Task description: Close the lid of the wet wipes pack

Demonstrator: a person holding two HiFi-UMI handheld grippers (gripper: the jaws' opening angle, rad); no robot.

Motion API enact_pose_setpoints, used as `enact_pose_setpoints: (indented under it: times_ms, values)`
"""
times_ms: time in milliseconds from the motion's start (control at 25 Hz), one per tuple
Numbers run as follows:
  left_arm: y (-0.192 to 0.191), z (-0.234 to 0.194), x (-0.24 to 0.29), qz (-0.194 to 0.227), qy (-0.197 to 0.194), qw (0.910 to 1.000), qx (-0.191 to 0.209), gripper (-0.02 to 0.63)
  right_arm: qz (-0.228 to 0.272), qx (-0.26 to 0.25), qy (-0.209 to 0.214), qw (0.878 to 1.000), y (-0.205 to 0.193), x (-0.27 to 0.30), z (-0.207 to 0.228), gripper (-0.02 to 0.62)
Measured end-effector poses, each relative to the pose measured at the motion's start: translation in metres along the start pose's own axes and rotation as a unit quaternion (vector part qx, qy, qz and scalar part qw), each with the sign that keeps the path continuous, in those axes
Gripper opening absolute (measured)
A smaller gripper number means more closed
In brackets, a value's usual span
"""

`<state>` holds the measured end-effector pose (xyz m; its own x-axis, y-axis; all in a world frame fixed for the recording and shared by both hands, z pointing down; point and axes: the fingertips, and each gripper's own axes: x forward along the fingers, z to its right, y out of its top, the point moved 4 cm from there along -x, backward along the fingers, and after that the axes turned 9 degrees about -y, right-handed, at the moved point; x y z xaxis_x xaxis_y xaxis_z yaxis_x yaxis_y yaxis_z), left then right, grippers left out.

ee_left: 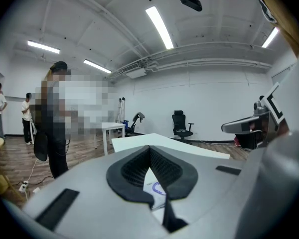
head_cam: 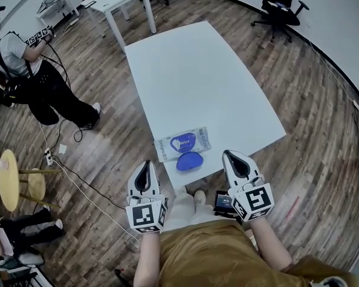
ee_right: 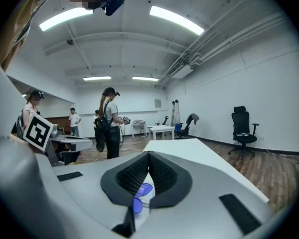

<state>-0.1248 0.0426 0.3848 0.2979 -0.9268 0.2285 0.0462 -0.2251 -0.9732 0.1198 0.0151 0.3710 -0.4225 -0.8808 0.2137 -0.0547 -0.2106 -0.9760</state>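
Closest in, the left tool (head_cam: 146, 165) and the right tool (head_cam: 228, 155) hover at the near edge of the white tabletop (head_cam: 197, 70), each with its jaw tips together and nothing between them. Just beyond and between them, the wet wipes pack (head_cam: 182, 143) lies flat by that edge. Its blue lid (head_cam: 189, 161) is flipped open on the near side.

Left gripper (ee_left: 149, 151) fills the bottom of the shot, a grey body with black ribbed pads (ee_left: 134, 168) whose tips meet, nothing pinched. Through the gap under the tips you can see a bit of a white wet wipes pack with blue print (ee_left: 157, 189) lying on the long white worktop (ee_left: 189, 148). Further back: black office chair (ee_left: 182, 124), small white table (ee_left: 111, 129), a person (ee_left: 52, 143) standing on the left.
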Motion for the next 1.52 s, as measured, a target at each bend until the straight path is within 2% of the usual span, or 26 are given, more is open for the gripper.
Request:
enact_pose_setpoints:
  times_ms: [240, 440, 800, 1520]
  values:
    - [-0.015, -0.011, 0.009, -0.020, 0.000, 0.9997, -0.011, 0.002, -0.029, 0.000, -0.003, 1.000, -0.017, 0.015, 0.002, 0.006]
    - [-0.036, -0.015, 0.015, -0.045, -0.005, 0.9988, -0.017, 0.002, -0.057, 0.000, 0.010, 0.998, -0.035, 0.025, -0.004, 0.006]
    - [-0.062, -0.011, 0.026, -0.081, -0.026, 0.9959, -0.030, 0.002, -0.101, 0.002, 0.006, 0.995, -0.062, 0.034, -0.004, 0.006]
    - [-0.127, -0.003, 0.044, -0.153, -0.051, 0.9860, -0.043, 0.002, -0.176, -0.014, 0.019, 0.984, -0.122, 0.056, -0.003, 0.006]
